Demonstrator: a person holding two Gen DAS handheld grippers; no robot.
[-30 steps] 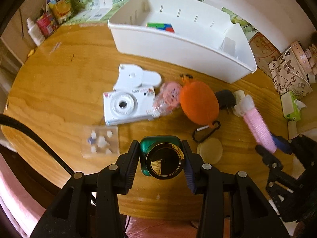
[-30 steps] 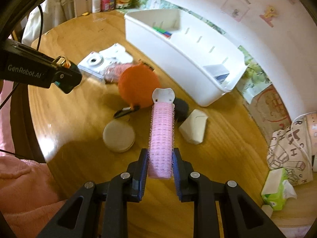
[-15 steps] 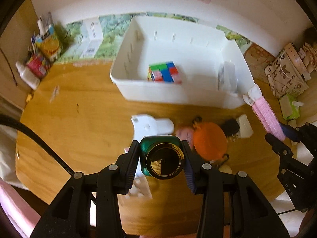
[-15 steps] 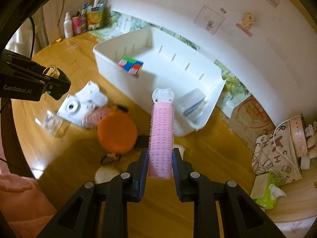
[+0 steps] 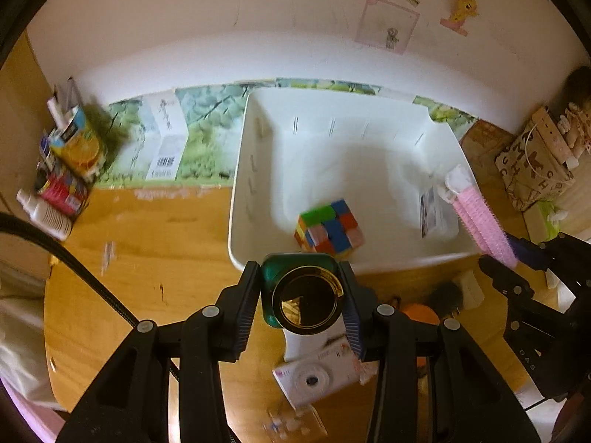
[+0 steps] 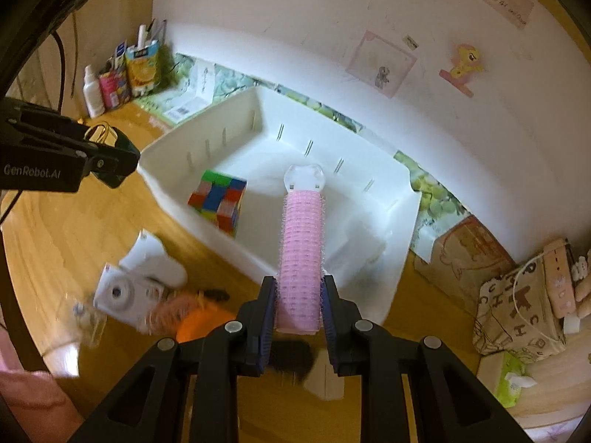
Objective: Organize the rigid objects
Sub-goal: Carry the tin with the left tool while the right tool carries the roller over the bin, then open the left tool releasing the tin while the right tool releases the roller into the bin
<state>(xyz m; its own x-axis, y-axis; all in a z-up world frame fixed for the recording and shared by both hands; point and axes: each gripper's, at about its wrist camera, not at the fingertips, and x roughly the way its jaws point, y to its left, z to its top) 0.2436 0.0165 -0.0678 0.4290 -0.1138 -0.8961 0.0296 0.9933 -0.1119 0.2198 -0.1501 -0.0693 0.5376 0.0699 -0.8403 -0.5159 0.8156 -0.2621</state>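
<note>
My left gripper [image 5: 302,293] is shut on a green bottle with a gold cap [image 5: 306,302], held just short of the near wall of the white bin [image 5: 236,199]. My right gripper [image 6: 298,295] is shut on a pink hair roller [image 6: 301,251] with a white clip end, which reaches over the white bin [image 6: 402,258]. A colourful puzzle cube [image 5: 328,229] lies inside the bin, as does a small white packet [image 5: 430,210]. In the left wrist view the pink hair roller [image 5: 480,221] and right gripper show at the right, over the bin's right wall.
On the wooden table [image 5: 147,258] in front of the bin lie a white camera [image 5: 317,376], an orange pouch [image 6: 195,321], a dark brush and a small clear bag [image 5: 295,424]. Cartons and bottles [image 5: 70,162] stand at the back left. A patterned bag [image 6: 521,306] and tissues [image 6: 511,380] sit at the right.
Both grippers have risen and moved toward the bin with their objects held. The camera, pouch and bag have slipped below the left gripper, and the bin's inside now shows.
</note>
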